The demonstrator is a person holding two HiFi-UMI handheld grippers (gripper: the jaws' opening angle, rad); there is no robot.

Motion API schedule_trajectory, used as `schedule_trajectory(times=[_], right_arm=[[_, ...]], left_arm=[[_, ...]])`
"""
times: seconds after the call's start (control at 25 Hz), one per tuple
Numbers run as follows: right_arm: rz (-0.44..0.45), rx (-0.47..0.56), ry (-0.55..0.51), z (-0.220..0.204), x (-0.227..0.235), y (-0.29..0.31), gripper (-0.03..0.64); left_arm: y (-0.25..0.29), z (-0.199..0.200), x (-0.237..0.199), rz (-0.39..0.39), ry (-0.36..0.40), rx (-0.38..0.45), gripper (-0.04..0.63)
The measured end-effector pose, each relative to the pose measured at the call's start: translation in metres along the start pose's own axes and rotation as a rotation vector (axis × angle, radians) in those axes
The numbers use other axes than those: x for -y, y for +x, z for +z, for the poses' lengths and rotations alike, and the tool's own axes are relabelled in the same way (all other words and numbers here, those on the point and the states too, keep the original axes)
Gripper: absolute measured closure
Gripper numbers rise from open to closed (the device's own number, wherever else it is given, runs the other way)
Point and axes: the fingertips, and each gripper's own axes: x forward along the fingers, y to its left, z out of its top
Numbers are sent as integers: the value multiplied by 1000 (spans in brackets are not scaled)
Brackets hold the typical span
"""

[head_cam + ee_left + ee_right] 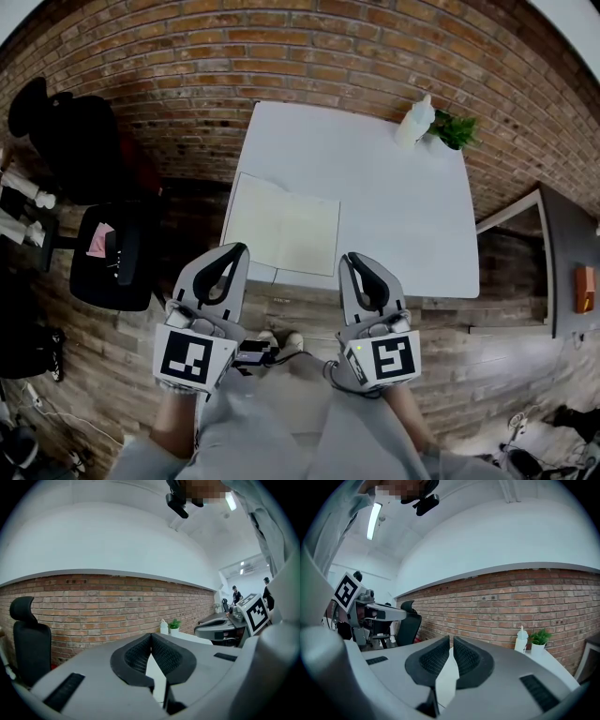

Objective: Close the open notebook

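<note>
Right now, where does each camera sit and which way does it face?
Head view: on the person's head, looking steeply down at the white table and open notebook; left claw, right claw and legs show.
Left gripper view: on the left claw, looking level along its jaws at the brick wall and black chair; right claw at right.
Right gripper view: on the right claw, facing the same wall; left claw at left.
Shared: all three show the bottle and plant.
</note>
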Motion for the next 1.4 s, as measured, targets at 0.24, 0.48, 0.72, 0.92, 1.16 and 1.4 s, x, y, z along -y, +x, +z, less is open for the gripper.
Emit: schedule_trajectory(times=[0.24, 0.48, 0.72, 0.92, 1.16, 1.4], right_arm=[[5, -19, 7, -5, -10, 16, 561], [5, -40, 6, -11, -15, 28, 561], [6, -66, 9, -18, -17, 38, 561], [11, -87, 11, -24, -21, 49, 561], [21, -99, 14, -31, -25, 58, 561], [32, -133, 19, -43, -29, 63, 561]], left_arm=[[3, -13, -25, 25, -34, -38, 577], [6, -30, -43, 34, -84, -75, 575], [12, -53, -57, 27, -157, -132, 572], [16, -76, -70, 7, -189, -182, 500], [23, -103, -80, 2, -230, -242, 466], [31, -136, -90, 18, -288, -301, 462]])
